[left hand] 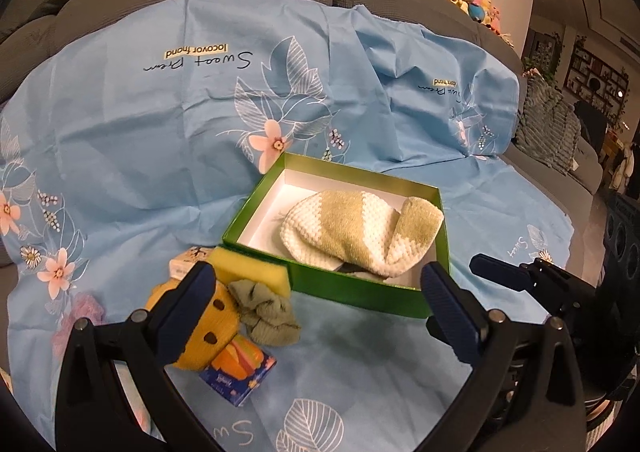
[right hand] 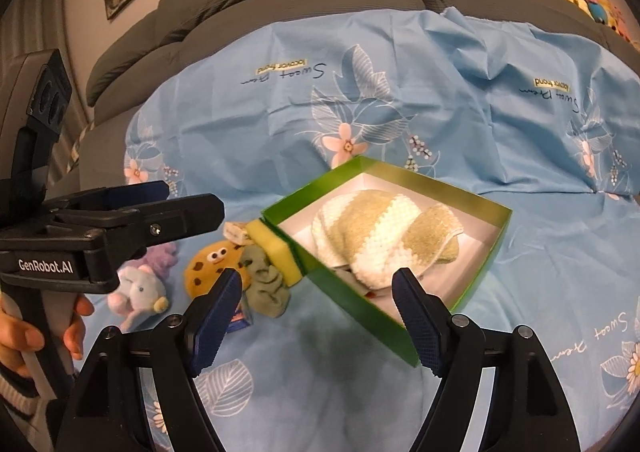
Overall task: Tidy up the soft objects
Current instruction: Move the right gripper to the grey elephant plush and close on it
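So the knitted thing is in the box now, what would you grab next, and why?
Probably the green scrunchie: move the left tool down over it. Both tools are open and empty, the knitted hat already lies in the green box, and the scrunchie sits loose just outside it.

One green box (right hand: 404, 328), open, with one knitted white-and-green cloth (right hand: 384, 236) inside. One yellow sponge (right hand: 276, 248) against its wall. One cookie-shaped plush (right hand: 214, 264), one crumpled green scrunchie (right hand: 266, 284), one pale elephant plush (right hand: 138, 294), one purple fuzzy item (right hand: 162, 256), one small blue packet (left hand: 240, 376), one small whitish box (left hand: 186, 262). One blue floral sheet (right hand: 400, 100). Two grippers: left gripper (left hand: 320, 304), right gripper (right hand: 316, 316).
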{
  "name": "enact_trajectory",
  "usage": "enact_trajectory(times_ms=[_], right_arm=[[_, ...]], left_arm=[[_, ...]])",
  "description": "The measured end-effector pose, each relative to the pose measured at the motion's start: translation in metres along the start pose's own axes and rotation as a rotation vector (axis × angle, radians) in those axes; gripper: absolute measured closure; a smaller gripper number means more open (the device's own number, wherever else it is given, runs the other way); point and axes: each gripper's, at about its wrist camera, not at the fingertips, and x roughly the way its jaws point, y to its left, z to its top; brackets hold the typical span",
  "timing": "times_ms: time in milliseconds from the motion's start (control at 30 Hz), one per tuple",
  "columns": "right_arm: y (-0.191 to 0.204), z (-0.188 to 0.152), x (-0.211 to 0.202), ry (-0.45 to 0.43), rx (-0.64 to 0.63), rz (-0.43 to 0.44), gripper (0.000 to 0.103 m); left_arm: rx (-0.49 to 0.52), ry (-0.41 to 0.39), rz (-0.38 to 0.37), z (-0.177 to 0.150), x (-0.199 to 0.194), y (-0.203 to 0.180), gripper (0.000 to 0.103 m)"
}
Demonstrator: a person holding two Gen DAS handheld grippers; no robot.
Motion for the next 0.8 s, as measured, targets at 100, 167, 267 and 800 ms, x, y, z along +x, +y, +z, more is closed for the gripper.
enact_trajectory(times_ms=[100, 167, 267, 800], right_arm=[[0.008, -0.002, -0.002, 0.002, -0.009, 0.013, 0.025], [0.015, -0.004, -0.002, 0.006, -0.017, 0.024, 0.025], [0.026, -0.01, 0.003, 0.033, -0.035, 0.046, 0.025], [0.111, -0.057, 0.072, 0.22, -0.122, 0.256, 0.025]], left_arm=[[-0.01, 0.006, 0.001, -0.006, -0.002, 0.004, 0.001], [-0.016, 0.008, 0.011, -0.013, -0.005, 0.007, 0.001], [-0.04, 0.016, 0.028, -0.026, -0.008, 0.018, 0.001], [-0.271, 0.124, 0.231, -0.102, -0.023, 0.152, 0.001]])
